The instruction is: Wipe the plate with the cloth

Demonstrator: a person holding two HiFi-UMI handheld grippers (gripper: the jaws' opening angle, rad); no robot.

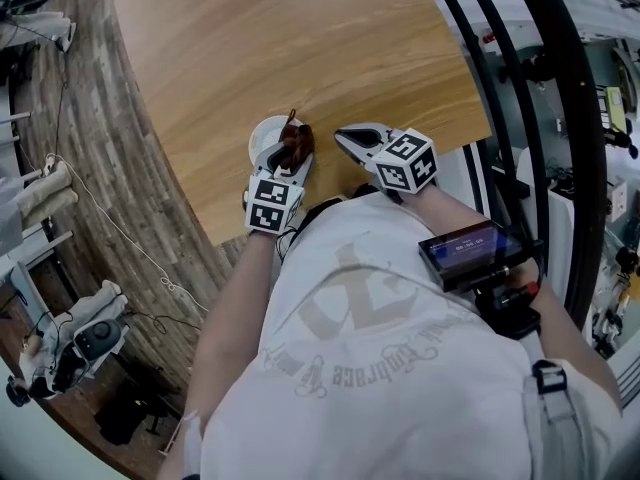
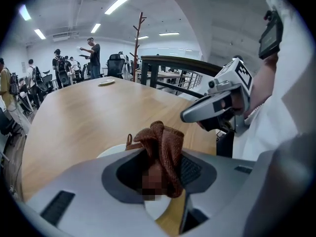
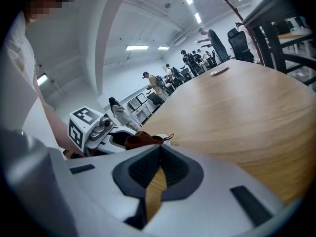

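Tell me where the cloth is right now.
The cloth is pinched in the left claw, left of centre in the head view, over the white plate by the near edge of the table, with the right claw to its right.

The table is smooth pale wood, fine-grained with a soft sheen. The cloth is brown, nubby fabric. The plate is smooth and white. The left gripper and right gripper have matt grey plastic shells and dark ribbed pads.
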